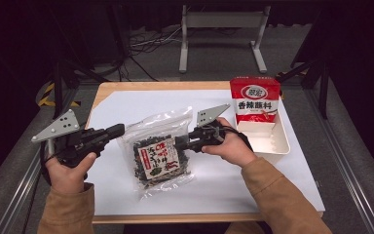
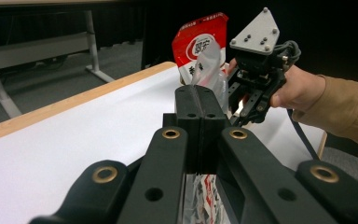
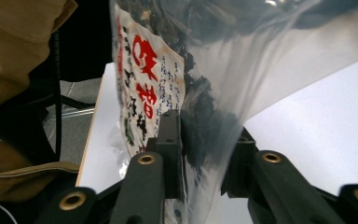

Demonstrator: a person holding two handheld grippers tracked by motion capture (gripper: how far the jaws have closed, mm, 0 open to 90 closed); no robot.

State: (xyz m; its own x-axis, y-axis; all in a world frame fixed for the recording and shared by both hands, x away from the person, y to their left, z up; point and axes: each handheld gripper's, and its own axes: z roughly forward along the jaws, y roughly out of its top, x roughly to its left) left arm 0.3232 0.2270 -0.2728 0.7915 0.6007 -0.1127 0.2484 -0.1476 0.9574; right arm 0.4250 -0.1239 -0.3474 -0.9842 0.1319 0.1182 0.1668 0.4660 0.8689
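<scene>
Right tool [image 3: 200,154] clamping clear bag [image 3: 242,70]

A see-through plastic bag [image 1: 158,152] full of dark dried bits, with a label in red writing on its front (the label faces up), lies on the white table [image 1: 126,109], its two side edges lifted a little.

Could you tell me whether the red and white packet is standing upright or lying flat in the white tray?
Upright. The red and white packet stands on end at the far end of the white tray, its printed face toward the person.
</scene>
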